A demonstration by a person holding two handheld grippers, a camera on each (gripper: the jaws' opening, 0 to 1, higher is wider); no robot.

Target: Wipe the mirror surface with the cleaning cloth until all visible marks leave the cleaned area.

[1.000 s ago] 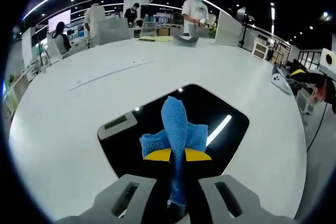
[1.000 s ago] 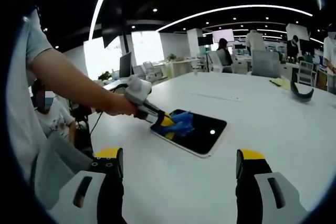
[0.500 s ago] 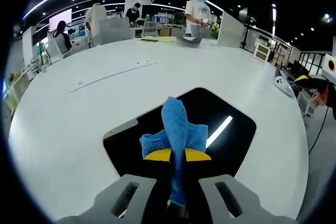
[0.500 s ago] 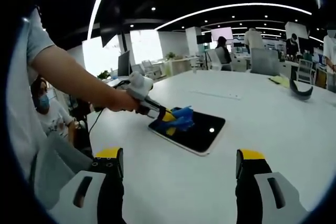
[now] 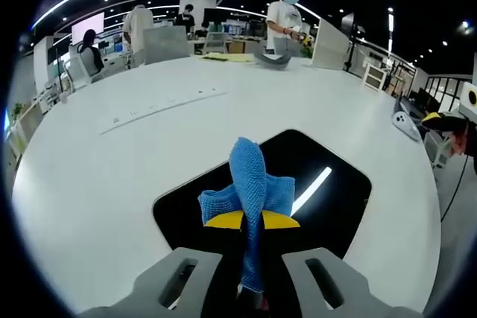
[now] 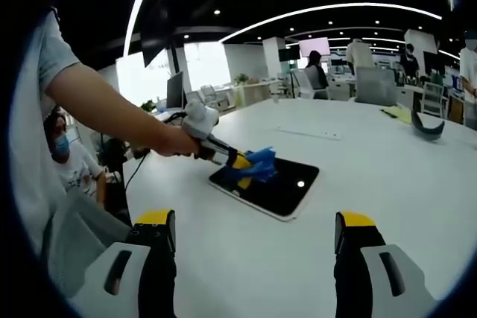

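Left gripper point(image 5: 252, 221) jaws pinching soft, limp blue cloth point(image 5: 250, 184) on mirror point(image 6: 268, 184); probably fragile. Right gripper point(image 6: 253, 243) spread, empty.

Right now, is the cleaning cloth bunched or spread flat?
Bunched: the blue cloth stands in folds, pinched between the left gripper jaws over the mirror.

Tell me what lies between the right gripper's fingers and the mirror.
Bare white table; in the right gripper view nothing sits between the open right gripper and the mirror.
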